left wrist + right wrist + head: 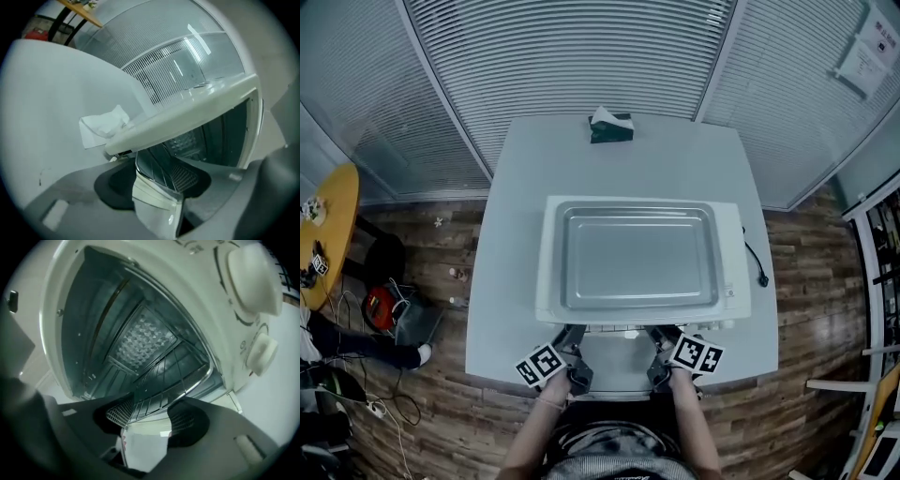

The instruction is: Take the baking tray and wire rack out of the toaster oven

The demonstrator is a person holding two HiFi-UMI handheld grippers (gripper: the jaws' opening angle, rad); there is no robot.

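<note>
Right gripper (151, 417) — wire rack (169, 373) broadside-on

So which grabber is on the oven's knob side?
The right gripper: its own view shows two white knobs beside the toaster oven's open mouth, while the view from the left gripper shows none.

- A pale grey table (511, 281) carries everything.
- A white toaster oven (729, 253) stands on it, just ahead of the left gripper (573, 339) and the right gripper (662, 339).
- A green tissue box (611, 125) lies far beyond both.
- A black cable (757, 267) lies ahead-right of the right gripper.
</note>
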